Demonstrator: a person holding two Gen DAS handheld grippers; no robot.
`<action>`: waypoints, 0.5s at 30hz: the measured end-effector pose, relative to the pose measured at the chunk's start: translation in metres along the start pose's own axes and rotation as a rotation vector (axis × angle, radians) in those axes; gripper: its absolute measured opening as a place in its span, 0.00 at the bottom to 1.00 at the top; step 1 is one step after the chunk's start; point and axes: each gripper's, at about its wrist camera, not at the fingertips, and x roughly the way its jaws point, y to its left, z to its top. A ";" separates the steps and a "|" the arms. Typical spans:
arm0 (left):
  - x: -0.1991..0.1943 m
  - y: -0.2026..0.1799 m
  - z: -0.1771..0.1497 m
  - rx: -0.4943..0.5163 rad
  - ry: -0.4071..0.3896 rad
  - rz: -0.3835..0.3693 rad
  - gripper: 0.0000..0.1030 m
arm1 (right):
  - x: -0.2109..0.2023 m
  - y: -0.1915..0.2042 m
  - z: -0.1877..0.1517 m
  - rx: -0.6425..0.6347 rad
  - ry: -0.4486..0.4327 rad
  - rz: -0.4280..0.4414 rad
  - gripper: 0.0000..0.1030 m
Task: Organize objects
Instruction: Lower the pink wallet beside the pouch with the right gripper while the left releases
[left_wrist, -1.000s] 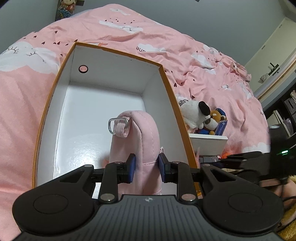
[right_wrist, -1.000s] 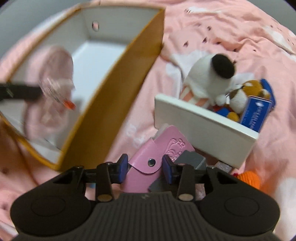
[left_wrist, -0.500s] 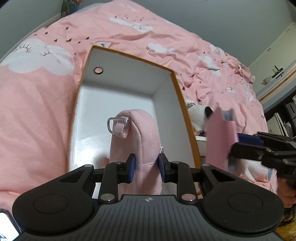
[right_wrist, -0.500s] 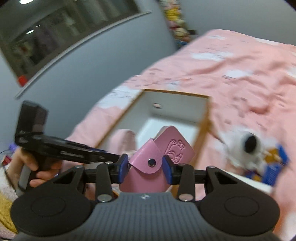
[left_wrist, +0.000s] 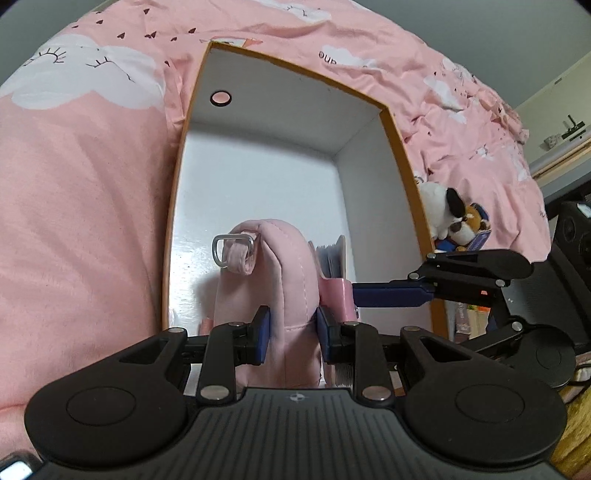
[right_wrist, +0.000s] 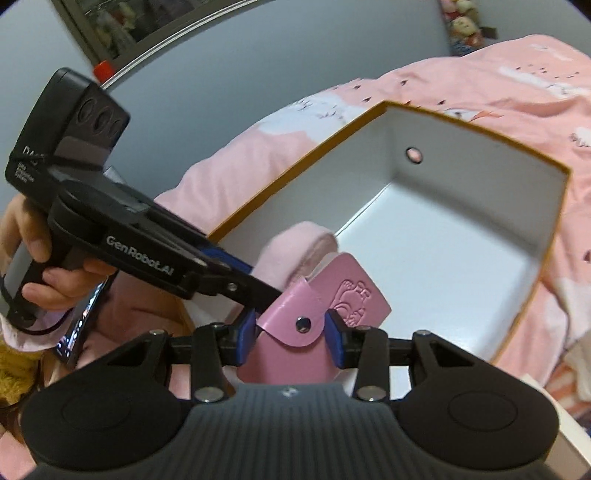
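Note:
My left gripper (left_wrist: 291, 330) is shut on a soft pink pouch (left_wrist: 273, 280) with a metal ring, held upright inside the white box with an orange rim (left_wrist: 258, 177). My right gripper (right_wrist: 291, 332) is shut on a pink snap wallet (right_wrist: 325, 306) with an embossed figure, held over the near end of the box (right_wrist: 443, 240), right beside the pouch (right_wrist: 299, 247). In the left wrist view the wallet (left_wrist: 334, 291) touches the pouch's right side, with the right gripper's fingers (left_wrist: 388, 295) reaching in from the right.
The box lies on a pink bedspread with white clouds (left_wrist: 81, 184). Plush toys, a white one with black ear (left_wrist: 439, 210) and a brown one (left_wrist: 469, 221), lie right of the box. A phone (right_wrist: 79, 325) sits near the hand holding the left gripper.
My right gripper lifted the pink wallet from the pile by the plush toys and carried it left, over the box wall, down beside the pouch. The left gripper kept holding the pouch.

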 end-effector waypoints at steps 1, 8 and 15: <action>0.001 0.002 0.000 -0.003 0.001 -0.014 0.29 | 0.002 -0.002 0.000 -0.002 0.007 0.010 0.51; 0.006 0.008 0.002 -0.021 0.023 -0.070 0.29 | 0.016 -0.015 0.005 0.080 0.075 0.058 0.60; 0.009 0.004 0.007 0.017 0.045 -0.039 0.29 | 0.018 -0.015 0.010 0.136 0.172 0.000 0.51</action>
